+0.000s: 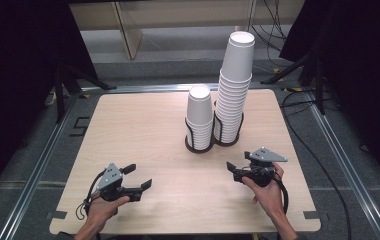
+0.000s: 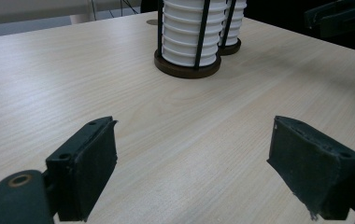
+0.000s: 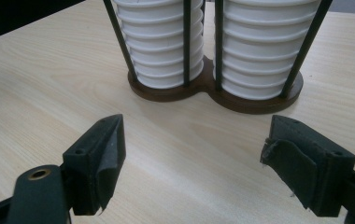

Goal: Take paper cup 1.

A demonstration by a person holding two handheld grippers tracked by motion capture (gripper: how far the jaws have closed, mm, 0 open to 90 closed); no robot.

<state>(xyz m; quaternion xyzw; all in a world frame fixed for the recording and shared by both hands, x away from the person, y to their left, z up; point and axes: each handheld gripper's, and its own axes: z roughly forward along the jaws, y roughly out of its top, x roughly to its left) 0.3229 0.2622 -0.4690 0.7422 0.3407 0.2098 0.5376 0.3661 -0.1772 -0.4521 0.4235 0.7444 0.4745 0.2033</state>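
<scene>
two stacks of white paper cups (image 1: 222, 95) stand upright in a dark twin-ring holder (image 3: 213, 95) toward the table's far side, ahead of both empty, wide-jawed grippers, the right gripper (image 1: 239, 169) nearer than the left gripper (image 1: 139, 177).

On the surface (image 1: 143, 130), toward its far right: a double holder (image 1: 213, 142) with a short cup stack (image 1: 199, 112) in its left ring and a tall stack (image 1: 234, 85) in its right ring, the two just beside each other. Nearer the front edge, well apart from the holder: left claw (image 1: 137, 176) at front left, right claw (image 1: 237, 169) at front right, each above bare surface with nothing between its jaws.
</scene>
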